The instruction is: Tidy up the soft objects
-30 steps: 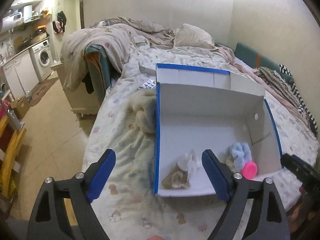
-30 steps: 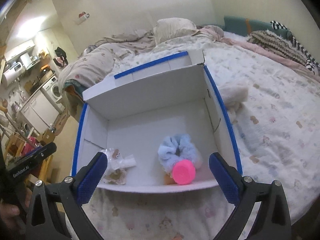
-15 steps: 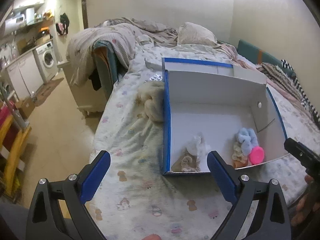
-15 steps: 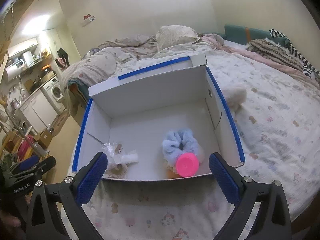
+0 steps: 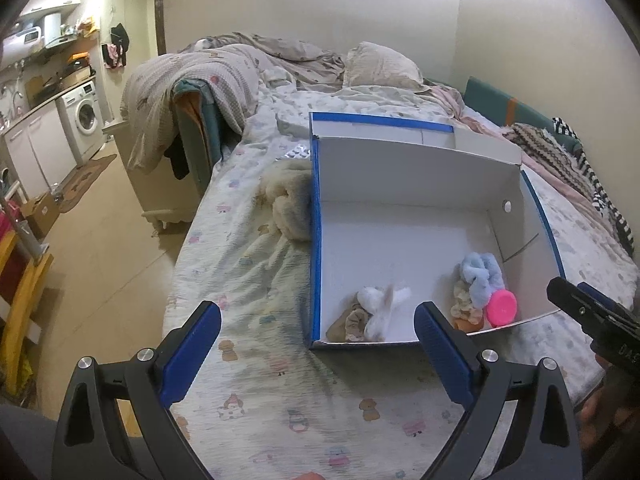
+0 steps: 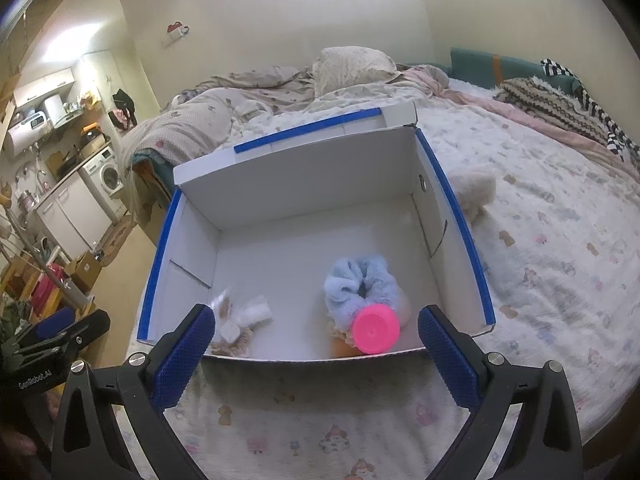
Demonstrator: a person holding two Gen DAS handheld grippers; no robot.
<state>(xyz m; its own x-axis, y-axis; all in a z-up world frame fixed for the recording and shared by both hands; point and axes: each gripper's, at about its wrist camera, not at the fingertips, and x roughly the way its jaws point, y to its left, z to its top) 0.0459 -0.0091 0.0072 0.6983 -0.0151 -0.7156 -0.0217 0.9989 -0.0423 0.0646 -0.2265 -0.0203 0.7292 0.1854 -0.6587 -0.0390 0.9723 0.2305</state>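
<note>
A white box with blue edges (image 5: 316,240) (image 6: 460,216) lies open on the bed. Inside it are a blue fluffy scrunchie (image 5: 480,276) (image 6: 356,280), a pink round disc (image 5: 501,309) (image 6: 376,330), and a white and tan soft bundle (image 5: 374,312) (image 6: 236,320). A cream fluffy item (image 5: 288,204) lies outside the box's left wall, and another (image 6: 476,190) lies outside its right wall. My left gripper (image 5: 316,344) is open and empty before the box's near left corner. My right gripper (image 6: 316,344) is open and empty before the box's near edge.
The bed sheet (image 5: 256,280) carries the box. A rumpled duvet (image 5: 192,88) and pillow (image 5: 380,68) lie at the back. Striped blankets (image 6: 560,108) lie far right. The floor and a washing machine (image 5: 86,116) are to the left.
Both grippers have pulled back from the box and stay open. The left view first swung away, then moved closer again; the white bundle looks blurred now.
</note>
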